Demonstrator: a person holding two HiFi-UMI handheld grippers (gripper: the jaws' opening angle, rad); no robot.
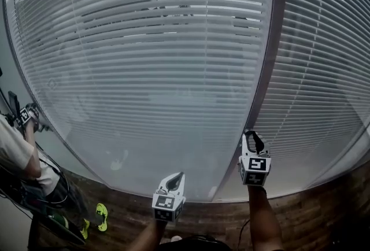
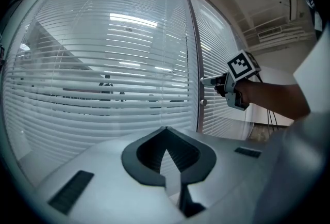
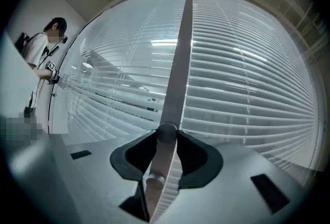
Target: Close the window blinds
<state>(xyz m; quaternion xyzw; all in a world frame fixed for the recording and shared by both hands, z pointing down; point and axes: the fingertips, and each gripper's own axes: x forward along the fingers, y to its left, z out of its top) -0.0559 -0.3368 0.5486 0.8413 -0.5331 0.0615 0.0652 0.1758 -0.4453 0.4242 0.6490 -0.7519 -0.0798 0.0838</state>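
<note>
Right gripper (image 1: pixel 253 139) is clamped on the little knob (image 3: pixel 166 133) on the frame post (image 1: pixel 265 65), just right of the blinds (image 1: pixel 144 53). Left gripper (image 1: pixel 175 179) sits closed and empty, nearer. Risk I see: the pads slip off that round knob mid-twist, leaving the slats half open.

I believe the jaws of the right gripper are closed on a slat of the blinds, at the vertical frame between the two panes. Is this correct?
Not quite. The jaws of the right gripper are closed on the round knob, not on a slat of the blinds. The knob sits on the vertical frame between the two panes, as you said. The right gripper view shows it.
</note>
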